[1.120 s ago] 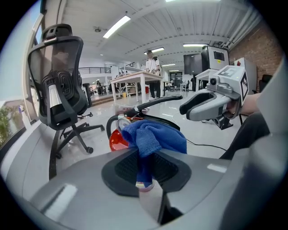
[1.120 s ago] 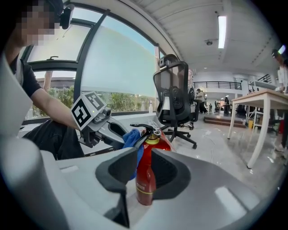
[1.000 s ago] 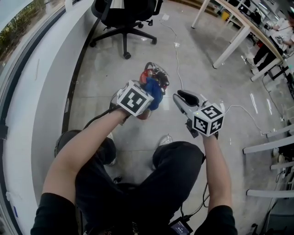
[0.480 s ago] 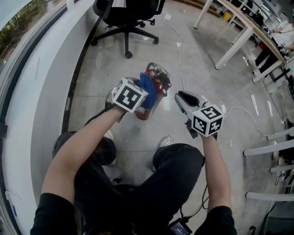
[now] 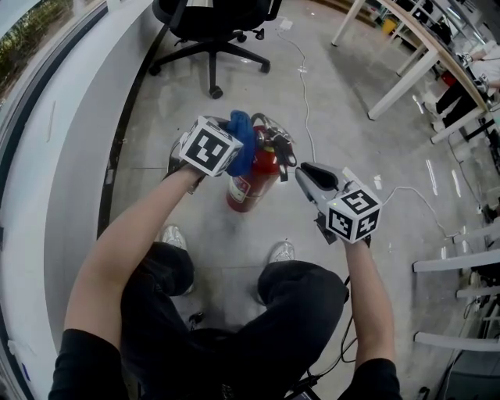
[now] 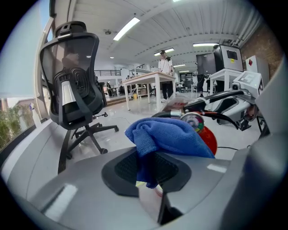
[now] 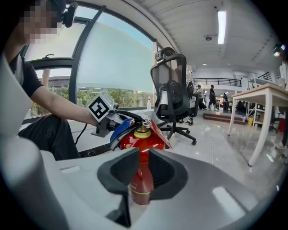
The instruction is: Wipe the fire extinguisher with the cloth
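Observation:
A red fire extinguisher [image 5: 254,178] stands on the floor in front of the person's feet, with its black handle and hose on top. My left gripper [image 5: 232,147] is shut on a blue cloth [image 5: 241,139], held against the extinguisher's upper left side by the head. In the left gripper view the cloth [image 6: 168,134] bulges out of the left gripper [image 6: 146,168], with the gauge [image 6: 193,120] just behind it. My right gripper [image 5: 307,176] hovers just right of the extinguisher, apart from it. Its jaws have just been closing and stand narrowly open with nothing between them. Past this gripper [image 7: 143,168] shows the extinguisher [image 7: 140,143].
A black office chair [image 5: 211,23] stands beyond the extinguisher. A white cable [image 5: 303,86] trails across the floor toward white table legs [image 5: 398,70] at the upper right. A curved white sill [image 5: 70,156] runs along the left. The person's shoes [image 5: 280,251] are close behind the extinguisher.
My left gripper has carried the blue cloth up and to the left along the extinguisher, so more of the red body shows. The right gripper has barely shifted.

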A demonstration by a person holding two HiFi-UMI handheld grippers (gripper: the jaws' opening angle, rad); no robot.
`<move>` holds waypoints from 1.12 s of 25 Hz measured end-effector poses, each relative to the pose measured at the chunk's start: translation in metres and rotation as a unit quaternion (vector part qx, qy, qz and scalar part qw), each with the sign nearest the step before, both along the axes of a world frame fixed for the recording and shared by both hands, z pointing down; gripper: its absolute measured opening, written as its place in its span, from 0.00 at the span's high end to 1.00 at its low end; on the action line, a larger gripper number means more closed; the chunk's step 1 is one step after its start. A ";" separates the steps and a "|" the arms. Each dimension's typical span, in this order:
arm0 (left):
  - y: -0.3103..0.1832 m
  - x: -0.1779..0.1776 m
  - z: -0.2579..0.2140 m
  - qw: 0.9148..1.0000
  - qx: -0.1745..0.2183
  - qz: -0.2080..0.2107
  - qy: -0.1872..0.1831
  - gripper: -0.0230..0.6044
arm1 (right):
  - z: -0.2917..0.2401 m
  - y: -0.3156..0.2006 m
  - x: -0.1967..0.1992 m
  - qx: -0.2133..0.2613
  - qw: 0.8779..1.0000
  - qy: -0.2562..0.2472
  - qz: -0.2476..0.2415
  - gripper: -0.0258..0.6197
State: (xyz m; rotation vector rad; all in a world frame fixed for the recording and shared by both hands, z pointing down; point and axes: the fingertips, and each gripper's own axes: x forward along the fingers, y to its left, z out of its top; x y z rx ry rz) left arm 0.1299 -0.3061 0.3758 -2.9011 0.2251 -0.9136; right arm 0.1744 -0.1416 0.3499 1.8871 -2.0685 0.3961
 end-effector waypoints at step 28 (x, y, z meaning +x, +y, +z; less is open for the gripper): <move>0.036 -0.037 0.062 0.994 -0.107 -0.016 -0.015 0.87 | -0.001 0.018 -0.006 0.001 1.000 -0.009 0.005 0.87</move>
